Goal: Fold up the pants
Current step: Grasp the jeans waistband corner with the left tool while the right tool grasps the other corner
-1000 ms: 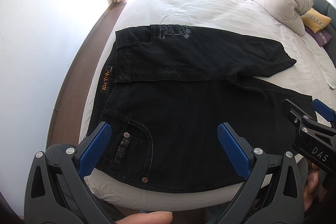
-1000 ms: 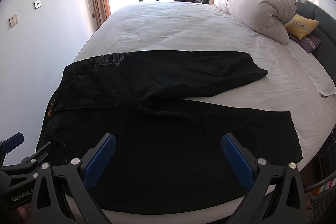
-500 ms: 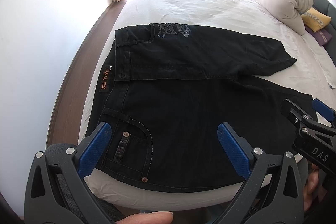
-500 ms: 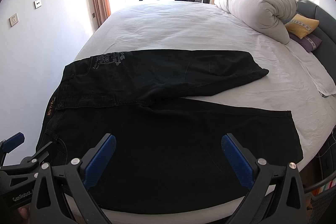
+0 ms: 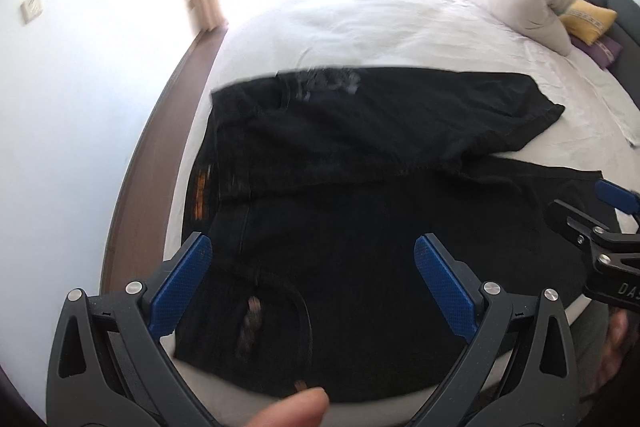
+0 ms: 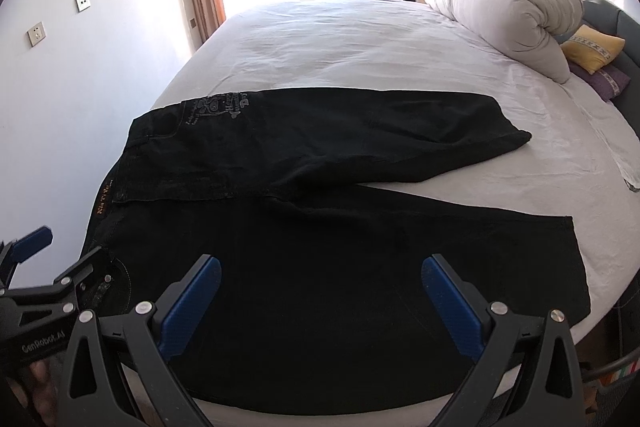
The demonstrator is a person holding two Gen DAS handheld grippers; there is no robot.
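- At far left, waistband [image 6: 105, 205] with orange label, lying along the left edge of the bed [image 6: 360, 39]; just beside it, left gripper [image 5: 312, 283], jaws spread wide, nothing between the blue pads [image 5: 180, 287]; hovering above the front pocket [image 5: 276, 311] at the near hip, not touching the cloth as far as can be judged; picture here blurred.
- In the middle, black pants [image 6: 320, 227] spread flat on the white sheet; long axis running left to right, across the line of both grippers; crotch near the centre, two legs opening from there toward the right.
- Far leg [image 6: 380, 135] angled away, toward the rolled duvet [image 6: 508, 23]; near leg [image 6: 460, 259] lying along the near edge of the bed, right below the grippers.
- At right, right gripper [image 6: 320, 299], also wide open and empty; placed over the thigh of the near leg, hem [image 6: 578, 267] farther to the right.
- Judged for the coming move: near edge to be pinched, left gripper nearer the waist, right gripper nearer the leg; then probably carried away over the far leg, fold line parallel to the long axis.
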